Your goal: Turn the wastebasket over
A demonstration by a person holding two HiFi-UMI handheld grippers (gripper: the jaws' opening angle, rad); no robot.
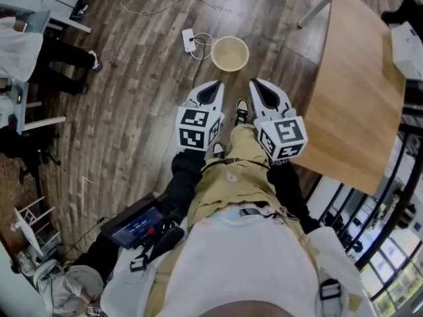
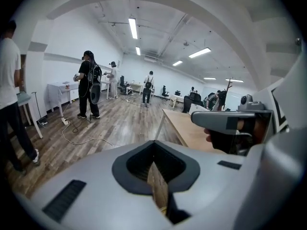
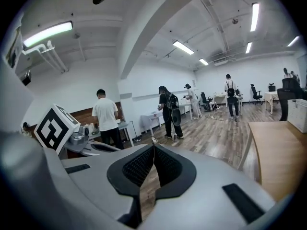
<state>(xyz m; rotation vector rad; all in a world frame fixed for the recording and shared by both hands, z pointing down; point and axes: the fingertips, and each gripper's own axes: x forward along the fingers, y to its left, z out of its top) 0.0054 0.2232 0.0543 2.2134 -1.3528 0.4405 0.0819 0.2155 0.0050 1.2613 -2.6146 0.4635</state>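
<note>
The wastebasket is a small beige round bin that stands on the wood floor with its mouth up, seen from above in the head view. Both grippers hang side by side above the person's feet and point toward it, well short of it. My left gripper is shut with nothing between its pads, as the left gripper view shows. My right gripper is shut and empty as well, its pads meeting in the right gripper view. Neither gripper view shows the bin.
A wooden table stands close on the right with a white box on it. A power strip and its cable lie just left of the bin. People stand at desks at the far left.
</note>
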